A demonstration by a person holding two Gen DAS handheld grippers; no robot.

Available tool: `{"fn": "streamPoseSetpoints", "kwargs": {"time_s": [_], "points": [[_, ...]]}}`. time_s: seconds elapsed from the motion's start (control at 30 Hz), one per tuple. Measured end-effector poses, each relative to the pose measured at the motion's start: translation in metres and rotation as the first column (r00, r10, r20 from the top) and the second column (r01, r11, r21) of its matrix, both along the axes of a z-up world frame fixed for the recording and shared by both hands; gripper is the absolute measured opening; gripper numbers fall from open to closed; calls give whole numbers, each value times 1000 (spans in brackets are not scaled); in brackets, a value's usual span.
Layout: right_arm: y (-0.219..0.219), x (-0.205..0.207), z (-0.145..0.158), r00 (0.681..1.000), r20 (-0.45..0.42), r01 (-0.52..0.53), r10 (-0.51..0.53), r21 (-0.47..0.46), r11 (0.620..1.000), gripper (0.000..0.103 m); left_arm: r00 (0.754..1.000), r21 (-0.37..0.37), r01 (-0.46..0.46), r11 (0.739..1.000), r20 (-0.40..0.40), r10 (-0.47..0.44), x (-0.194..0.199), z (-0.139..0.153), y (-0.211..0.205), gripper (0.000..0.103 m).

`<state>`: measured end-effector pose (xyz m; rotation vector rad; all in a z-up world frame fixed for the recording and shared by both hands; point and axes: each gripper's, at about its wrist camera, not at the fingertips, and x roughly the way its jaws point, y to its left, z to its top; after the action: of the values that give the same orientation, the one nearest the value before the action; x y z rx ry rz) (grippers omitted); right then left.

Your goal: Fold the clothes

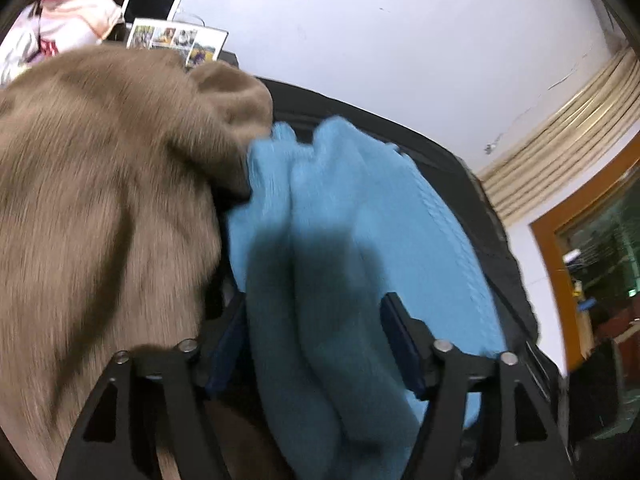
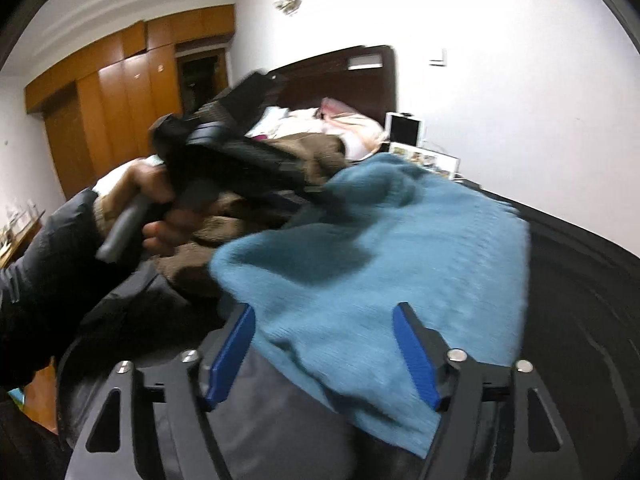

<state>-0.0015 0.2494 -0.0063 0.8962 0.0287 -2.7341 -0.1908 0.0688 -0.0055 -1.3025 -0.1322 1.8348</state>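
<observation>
Left wrist view: the left tongs [image 1: 316, 332] stand spread, with a bunched fold of the light blue knitted sweater [image 1: 360, 216] between the blue pads [image 1: 400, 336]; whether they pinch it I cannot tell. The sweater lies on a dark padded surface [image 1: 476, 200], touching a fluffy brown garment [image 1: 100, 168].

Right wrist view: the right tongs [image 2: 324, 352] are spread over the sweater's near edge. A hand [image 2: 156, 200] holds the other tool by its handle.
</observation>
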Motion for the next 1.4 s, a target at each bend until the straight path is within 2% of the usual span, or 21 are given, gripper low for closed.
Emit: {"fn": "streamPoseSetpoints", "kwargs": {"time_s": [0.13, 0.27, 0.53, 0.63, 0.77, 0.9, 1.1, 1.4], "points": [[7, 16, 9, 999, -7, 32, -32, -2, 999, 74, 998, 45, 5, 999, 63, -8, 22, 0, -18, 77], [4, 32, 9, 999, -20, 42, -42, 18, 999, 74, 997, 38, 24, 999, 77, -27, 42, 0, -21, 79], [2, 57, 9, 998, -27, 65, -63, 115, 991, 80, 996, -37, 35, 999, 80, -32, 67, -14, -15, 79], [9, 63, 6, 995, -6, 100, -100, 160, 982, 81, 998, -86, 32, 996, 51, -27, 72, -21, -6, 79], [29, 61, -3, 978, 43, 193, -205, 203, 960, 81, 1000, -126, 23, 992, -8, -24, 82, -21, 0, 79], [49, 50, -10, 952, 98, 269, -290, 179, 946, 81, 999, -154, 16, 988, -43, -23, 89, -22, 4, 79], [75, 46, -14, 914, 108, 383, -392, 97, 919, 83, 990, -205, 7, 979, -134, -35, 105, -27, 13, 79], [100, 54, -20, 882, 137, 442, -451, 88, 893, 83, 985, -191, 7, 982, -168, -40, 113, -28, 21, 80]]}}
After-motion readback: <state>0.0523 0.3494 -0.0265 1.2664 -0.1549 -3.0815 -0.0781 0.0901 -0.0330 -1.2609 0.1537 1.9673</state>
